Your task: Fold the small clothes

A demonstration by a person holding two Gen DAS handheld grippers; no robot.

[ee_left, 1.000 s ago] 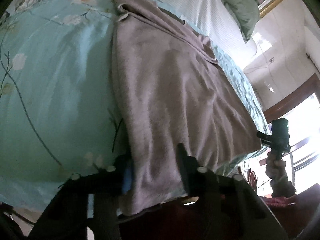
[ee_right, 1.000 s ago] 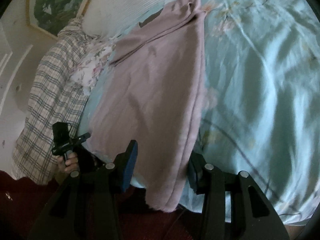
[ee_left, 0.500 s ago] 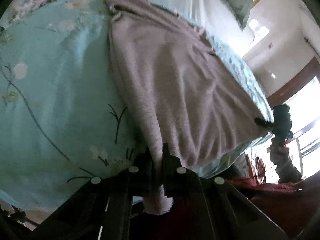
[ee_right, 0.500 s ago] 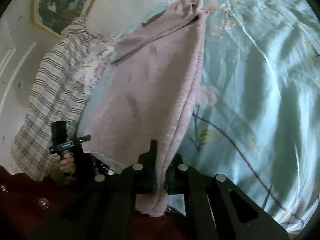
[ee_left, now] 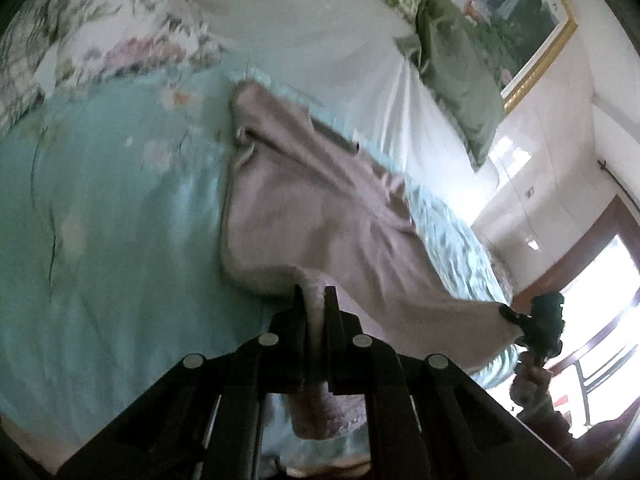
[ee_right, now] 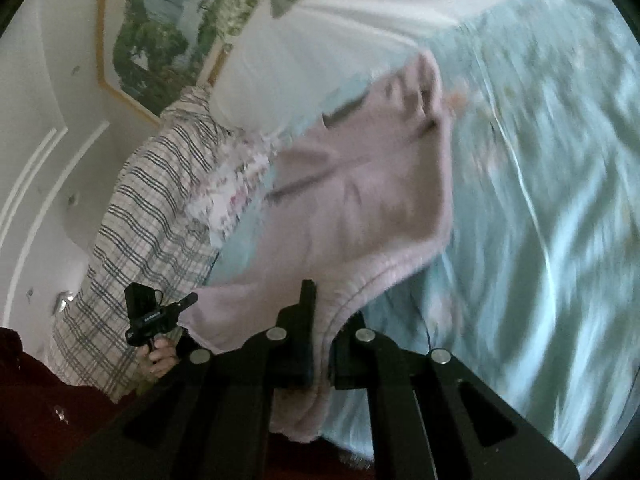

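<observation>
A pale mauve knitted garment (ee_left: 320,216) lies lengthwise on the light blue floral bedspread (ee_left: 100,220); it also shows in the right wrist view (ee_right: 360,216). My left gripper (ee_left: 314,300) is shut on one near corner of its hem and holds it lifted off the bed. My right gripper (ee_right: 322,312) is shut on the other near corner, also lifted. Each gripper shows in the other's view: the right gripper (ee_left: 516,318) at the right, the left gripper (ee_right: 176,308) at the left. The hem hangs stretched between them. The far end rests on the bed.
A white pillow (ee_left: 320,48) and a green cushion (ee_left: 460,80) lie at the head of the bed. A checked blanket (ee_right: 140,220) and a floral pillow (ee_left: 100,40) lie beside the garment. A framed picture (ee_right: 160,28) hangs on the wall.
Both grippers went from open around the hem to shut on it. They have since lifted the near edge off the bed and carried it toward the far end.
</observation>
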